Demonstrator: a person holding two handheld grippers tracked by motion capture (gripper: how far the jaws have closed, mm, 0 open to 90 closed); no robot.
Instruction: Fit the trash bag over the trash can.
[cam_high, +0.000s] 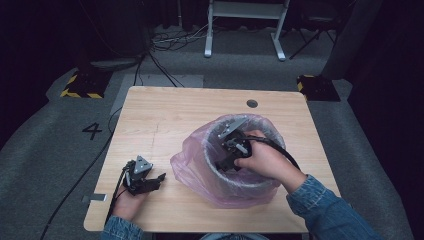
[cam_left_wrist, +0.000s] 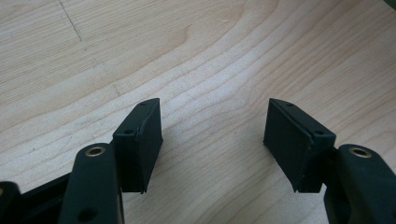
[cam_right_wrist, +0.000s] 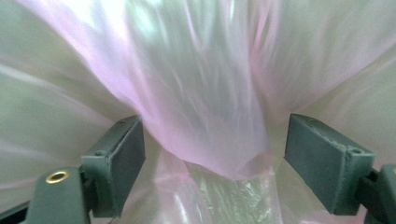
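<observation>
A pink translucent plastic bag (cam_high: 192, 170) lines a round white bin (cam_high: 248, 179) on the right half of the wooden table (cam_high: 165, 120). My right gripper (cam_high: 225, 162) reaches down inside the bin, held by a hand in a denim sleeve. In the right gripper view its jaws stand open with a fold of the pink bag (cam_right_wrist: 205, 126) between them, not pinched. My left gripper (cam_high: 159, 178) rests on the table near the front left, open and holding nothing. In the left gripper view its fingers (cam_left_wrist: 140, 144) hover over bare wood.
A round hole (cam_high: 252, 103) sits near the table's far edge. A small grey tag (cam_high: 95, 198) lies at the front left corner. Cables trail off the table's left side. White desk legs (cam_high: 245, 30) and yellow-black floor blocks (cam_high: 82, 85) stand beyond the table.
</observation>
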